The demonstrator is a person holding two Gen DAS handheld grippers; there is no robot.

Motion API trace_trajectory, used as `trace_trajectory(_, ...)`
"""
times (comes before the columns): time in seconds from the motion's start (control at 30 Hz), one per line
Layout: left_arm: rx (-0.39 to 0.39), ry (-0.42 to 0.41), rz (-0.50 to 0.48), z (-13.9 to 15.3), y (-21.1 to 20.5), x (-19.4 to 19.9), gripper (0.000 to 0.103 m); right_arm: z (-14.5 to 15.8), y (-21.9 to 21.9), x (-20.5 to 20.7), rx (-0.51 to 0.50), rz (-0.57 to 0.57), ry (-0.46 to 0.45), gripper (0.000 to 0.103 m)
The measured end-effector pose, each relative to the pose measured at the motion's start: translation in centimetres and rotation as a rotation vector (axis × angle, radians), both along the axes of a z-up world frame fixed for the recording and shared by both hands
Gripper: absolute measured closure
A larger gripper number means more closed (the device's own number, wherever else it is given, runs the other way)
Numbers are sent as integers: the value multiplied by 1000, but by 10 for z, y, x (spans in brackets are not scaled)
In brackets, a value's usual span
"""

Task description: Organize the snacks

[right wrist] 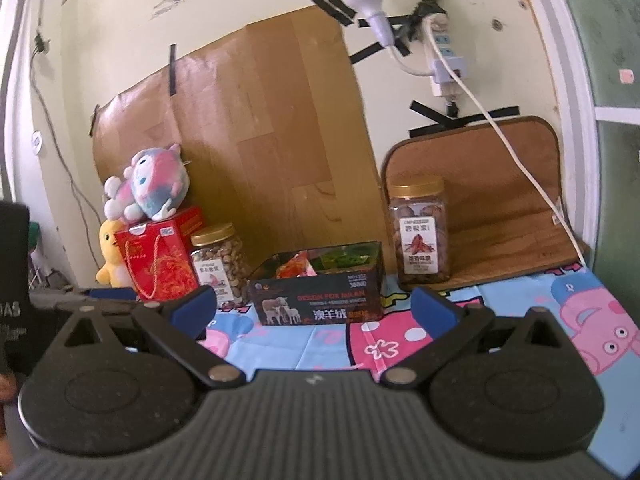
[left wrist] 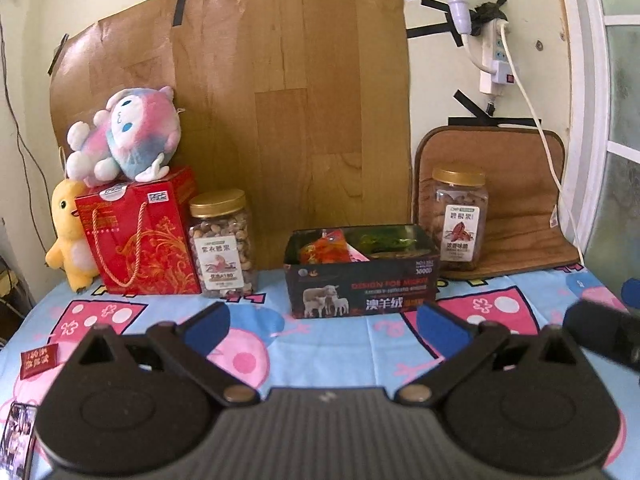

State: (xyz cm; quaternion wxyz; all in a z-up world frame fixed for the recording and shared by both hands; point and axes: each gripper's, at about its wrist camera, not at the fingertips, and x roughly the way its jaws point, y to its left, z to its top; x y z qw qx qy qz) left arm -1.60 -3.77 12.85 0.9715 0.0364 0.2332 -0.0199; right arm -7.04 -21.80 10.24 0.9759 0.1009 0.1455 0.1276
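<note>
A dark open box (left wrist: 362, 290) printed with sheep stands on the cartoon tablecloth (left wrist: 320, 344) and holds orange and green snack packets (left wrist: 328, 249). It also shows in the right wrist view (right wrist: 318, 300). A gold-lidded nut jar (left wrist: 222, 244) stands left of the box, a second jar (left wrist: 460, 220) to its right. A small red packet (left wrist: 39, 360) and another packet (left wrist: 18, 440) lie near the front left. My left gripper (left wrist: 322, 326) is open and empty, short of the box. My right gripper (right wrist: 314, 310) is open and empty, also short of the box.
A red gift box (left wrist: 140, 236) with a plush toy (left wrist: 124, 136) on top and a yellow plush (left wrist: 70, 236) stand at the back left. A brown cushion (left wrist: 516, 200) leans at the back right. A power strip (left wrist: 496, 56) and cable hang on the wall.
</note>
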Motion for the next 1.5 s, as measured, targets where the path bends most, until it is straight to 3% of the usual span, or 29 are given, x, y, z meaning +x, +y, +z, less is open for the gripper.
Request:
trace_trajectory(0.2,3,-16,31,0,10,-4,0,-9,8,-1,-7,14,3,0)
trace_trajectory(0.37,-24,24,14,-2,16,-6,0,-12,16,0,-14,24,49,0)
trace_trajectory(0.6,-20,40,90,-1,36,-13,0,-2,21,-3,-52,51,15,0)
trace_trajectory(0.87,-41,38,110,9,48,-18,0,-2,27,-15,-68,81,10,0)
trace_trajectory(1.1,-98,8,27,13,24,-6,0,-15,19,-37,-157,-46,9,0)
trace_trajectory(1.3,-90,50,-35,3,3,9,0,-24,7,-43,-106,-128,49,0)
trace_trajectory(1.5,-94,21,-33,1,3,4,0,-23,1,-50,-83,-167,55,0)
